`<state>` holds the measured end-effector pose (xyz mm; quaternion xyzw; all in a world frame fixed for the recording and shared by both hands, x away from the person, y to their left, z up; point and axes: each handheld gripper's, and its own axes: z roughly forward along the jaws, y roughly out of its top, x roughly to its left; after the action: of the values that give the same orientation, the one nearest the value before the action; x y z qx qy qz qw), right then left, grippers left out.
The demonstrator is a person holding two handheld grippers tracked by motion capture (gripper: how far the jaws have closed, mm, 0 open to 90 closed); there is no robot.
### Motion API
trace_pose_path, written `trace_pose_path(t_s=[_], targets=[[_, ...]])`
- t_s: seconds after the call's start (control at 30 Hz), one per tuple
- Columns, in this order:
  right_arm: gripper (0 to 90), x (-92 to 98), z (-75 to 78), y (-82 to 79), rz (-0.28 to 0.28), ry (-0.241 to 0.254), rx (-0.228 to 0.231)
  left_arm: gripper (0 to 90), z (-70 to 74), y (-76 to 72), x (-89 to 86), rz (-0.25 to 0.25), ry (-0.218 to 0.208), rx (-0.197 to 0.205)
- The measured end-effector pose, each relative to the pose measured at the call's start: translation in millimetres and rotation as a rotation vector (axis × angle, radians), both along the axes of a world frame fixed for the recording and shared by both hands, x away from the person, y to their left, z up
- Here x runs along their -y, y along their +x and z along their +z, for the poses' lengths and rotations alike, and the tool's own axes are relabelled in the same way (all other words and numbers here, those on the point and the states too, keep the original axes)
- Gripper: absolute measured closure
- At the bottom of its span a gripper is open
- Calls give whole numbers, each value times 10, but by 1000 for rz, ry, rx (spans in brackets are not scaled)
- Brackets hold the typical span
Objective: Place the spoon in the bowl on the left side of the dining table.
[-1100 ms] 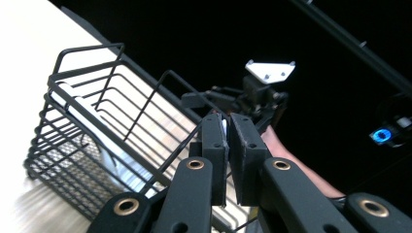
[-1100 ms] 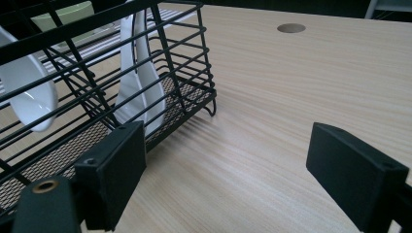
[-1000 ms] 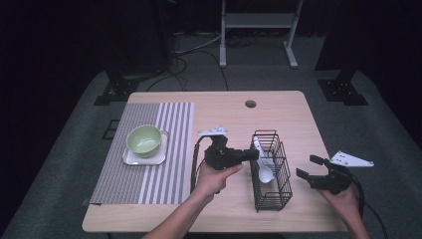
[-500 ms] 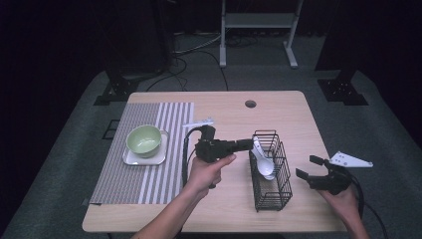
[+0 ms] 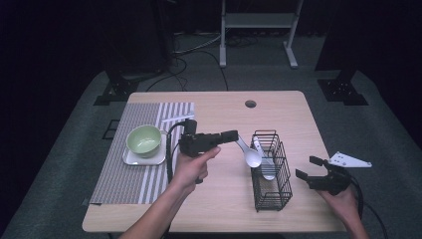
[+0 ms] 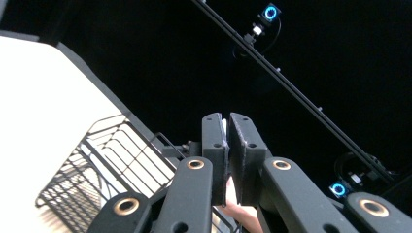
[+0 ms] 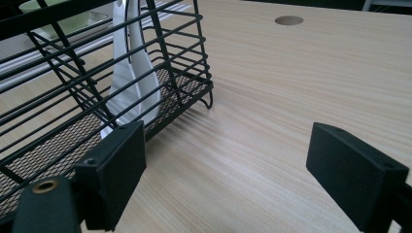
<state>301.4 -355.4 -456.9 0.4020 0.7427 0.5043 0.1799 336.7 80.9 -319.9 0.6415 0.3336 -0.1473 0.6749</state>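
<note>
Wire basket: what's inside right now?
Inside the wire basket a white spoon leans on the mesh floor. A second white spoon, clamped in the left hand-held gripper, hangs beside its rim. Wires hide the inner handle.

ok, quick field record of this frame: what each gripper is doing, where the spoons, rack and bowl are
left gripper: shut on white spoon by its handle, lifted beside the rack
right gripper: open, nothing between the jaws, right of the rack
wire rack: black, on the table
second spoon: white, lying inside the rack
green bowl: on a small white tray on the striped placemat
table: light wood, round hole near the far edge
</note>
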Motion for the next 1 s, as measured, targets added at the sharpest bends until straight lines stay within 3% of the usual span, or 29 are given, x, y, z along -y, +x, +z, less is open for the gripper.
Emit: trace_pose_path(t_s=[0.1,0.4,0.67,1.0], targets=[[133,3,-7,9,-2,-1,0,858,32,9,-144,25,11,12],[133,1,-15,21,-7,-6,-7,858,-6,47,-360,66,32,0],[133,11,-11,15,-10,-10,-3,858,-61,102,-702,150,53,-9],[133,-15,-16,22,-12,-19,-7,858,-97,144,-991,217,75,-15]])
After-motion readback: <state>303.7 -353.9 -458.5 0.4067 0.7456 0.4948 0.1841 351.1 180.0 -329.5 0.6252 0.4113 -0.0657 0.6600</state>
